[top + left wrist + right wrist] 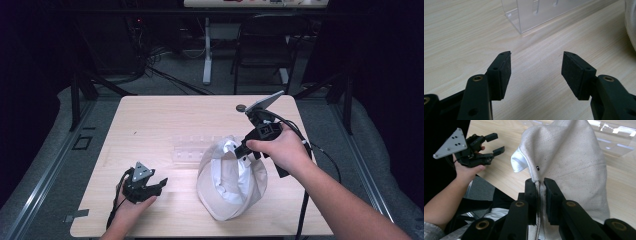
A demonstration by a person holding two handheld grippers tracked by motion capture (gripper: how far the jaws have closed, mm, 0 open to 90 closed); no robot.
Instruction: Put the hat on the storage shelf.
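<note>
Now the right gripper (539, 183) is clamped on the cloth bag's (231, 177) edge, the bag sitting mid-worktop (160, 115); the left gripper (536, 75) rests nearby, jaws apart.

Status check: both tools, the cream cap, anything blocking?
Right tool shut on cream cap, cap hanging, lower edge on table. Left tool open, empty, resting apart. Clear plastic rack right behind cap; otherwise nothing blocking.

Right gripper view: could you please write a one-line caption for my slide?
Right hand-held gripper shut on the edge of a cream cloth hat, above a wooden table.
</note>
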